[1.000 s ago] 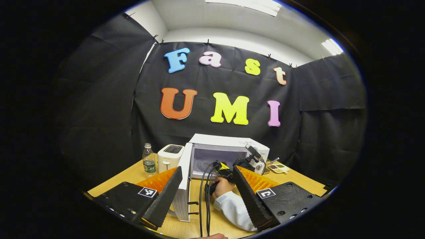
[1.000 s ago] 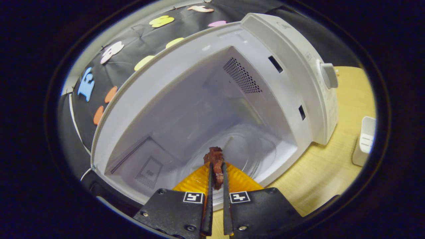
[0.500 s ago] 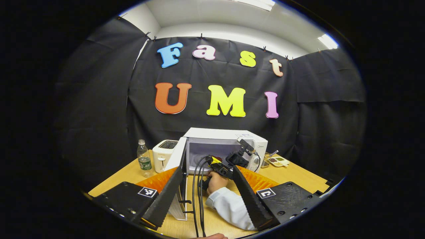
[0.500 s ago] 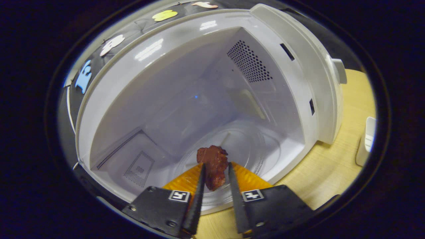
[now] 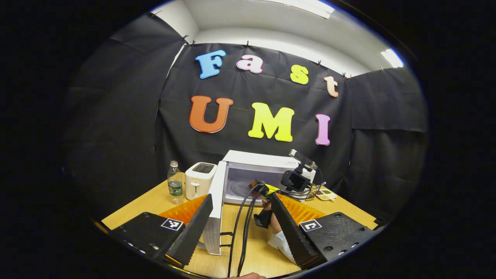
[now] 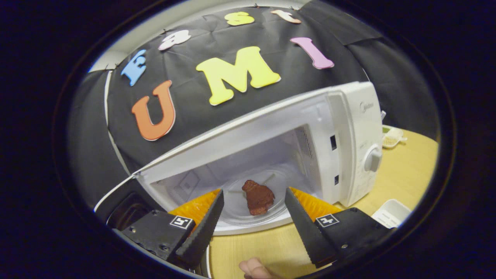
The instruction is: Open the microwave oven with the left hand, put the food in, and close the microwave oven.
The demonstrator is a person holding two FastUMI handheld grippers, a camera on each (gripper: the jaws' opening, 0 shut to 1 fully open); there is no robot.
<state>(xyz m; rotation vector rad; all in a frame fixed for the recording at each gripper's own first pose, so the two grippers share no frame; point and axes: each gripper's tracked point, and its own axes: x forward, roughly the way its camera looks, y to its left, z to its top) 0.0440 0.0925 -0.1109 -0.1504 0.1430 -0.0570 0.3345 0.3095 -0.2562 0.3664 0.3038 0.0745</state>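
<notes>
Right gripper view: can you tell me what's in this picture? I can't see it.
A brown piece of food lies on the glass plate inside the open white microwave. The right gripper is in front of it, open, with nothing between its fingers. The microwave stands on a wooden table.

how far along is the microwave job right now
Done: the microwave is open and the piece of meat lies on its glass turntable. The right gripper is open, clear of it. Left: the left gripper must swing the door shut.

microwave [image 6: 350, 128] mouth open and clear, door [image 5: 214, 217] swung aside, food [image 6: 257, 197] on turntable
</notes>
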